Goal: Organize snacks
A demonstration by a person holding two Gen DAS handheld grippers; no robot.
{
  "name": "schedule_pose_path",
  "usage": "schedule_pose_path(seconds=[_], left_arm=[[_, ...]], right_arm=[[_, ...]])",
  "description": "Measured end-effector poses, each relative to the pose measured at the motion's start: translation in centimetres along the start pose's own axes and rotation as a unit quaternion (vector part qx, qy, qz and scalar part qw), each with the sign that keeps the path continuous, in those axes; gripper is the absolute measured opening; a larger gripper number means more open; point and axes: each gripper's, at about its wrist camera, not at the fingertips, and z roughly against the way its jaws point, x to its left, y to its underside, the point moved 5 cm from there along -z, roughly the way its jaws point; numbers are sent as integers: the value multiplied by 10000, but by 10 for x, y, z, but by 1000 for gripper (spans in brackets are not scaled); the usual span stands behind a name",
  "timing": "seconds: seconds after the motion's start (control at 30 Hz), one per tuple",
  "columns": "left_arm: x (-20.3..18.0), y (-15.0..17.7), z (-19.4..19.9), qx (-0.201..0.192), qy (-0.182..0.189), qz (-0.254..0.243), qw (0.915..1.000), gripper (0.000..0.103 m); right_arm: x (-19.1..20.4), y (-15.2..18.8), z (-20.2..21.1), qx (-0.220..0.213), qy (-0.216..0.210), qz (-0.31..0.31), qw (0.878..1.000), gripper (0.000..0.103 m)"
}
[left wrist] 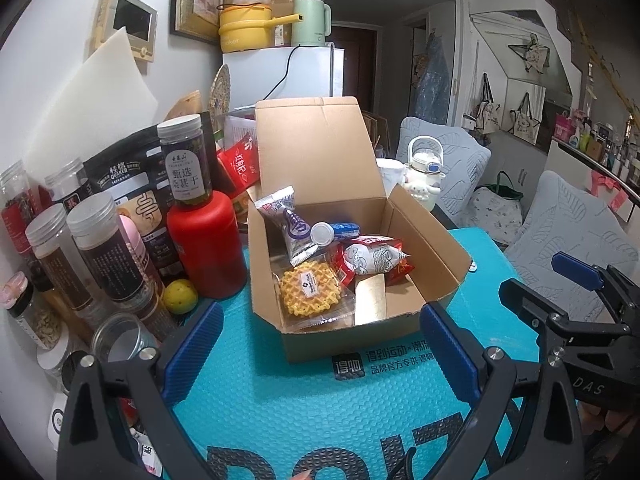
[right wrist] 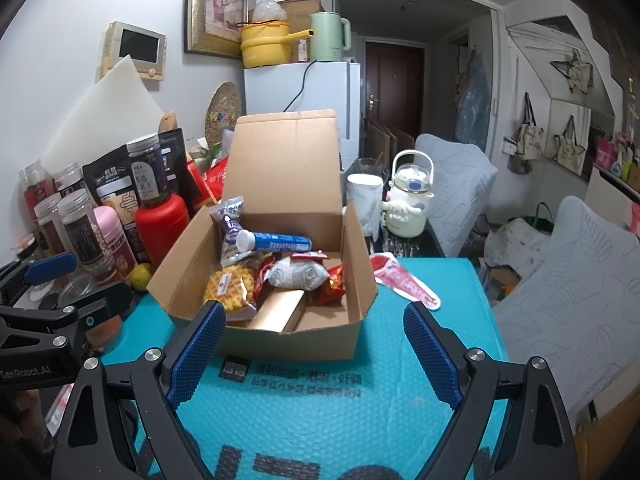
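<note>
Both of your tongs stand spread wide with nothing between their blue pads. Your left tongs (left wrist: pixel 320 354) hover low over the teal bubble mailer (left wrist: pixel 304 412), and the cardboard box (left wrist: pixel 424 236) sits straight ahead of them, its near wall just beyond the fingertips. Your right tongs (right wrist: pixel 316 354) face the same box (right wrist: pixel 176 272) from slightly further right, with its front wall just past their pads as well.

The box lid stands upright at the far side. Inside, nearest your left tongs, lies the wrapped waffle cookie (left wrist: pixel 310 288), beside a gold packet (left wrist: pixel 370 300) leaning on the box floor. Behind them rests a white patterned snack bag (left wrist: pixel 374 258) on top of red wrappers (left wrist: pixel 400 270), then a blue tube with a white cap (left wrist: pixel 334 232) and a purple-and-white packet (left wrist: pixel 290 224) propped against the left wall.

Outside the box, ahead and to the right of your right tongs, a red-and-white pouch (right wrist: pixel 404 282) lies flat on the mailer, apart from the box wall. To the left of your left tongs stand a red bottle (left wrist: pixel 206 242), several clear jars (left wrist: pixel 102 248) and a yellow fruit (left wrist: pixel 181 296).
</note>
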Motion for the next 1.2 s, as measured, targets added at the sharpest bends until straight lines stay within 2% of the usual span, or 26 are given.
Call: schedule_pose_path(seconds=[1.2], left_arm=[[-10,-1,1,27,-25,-102,9999,100]], right_arm=[[-11,4,4,-15,97,-58,9999,92]])
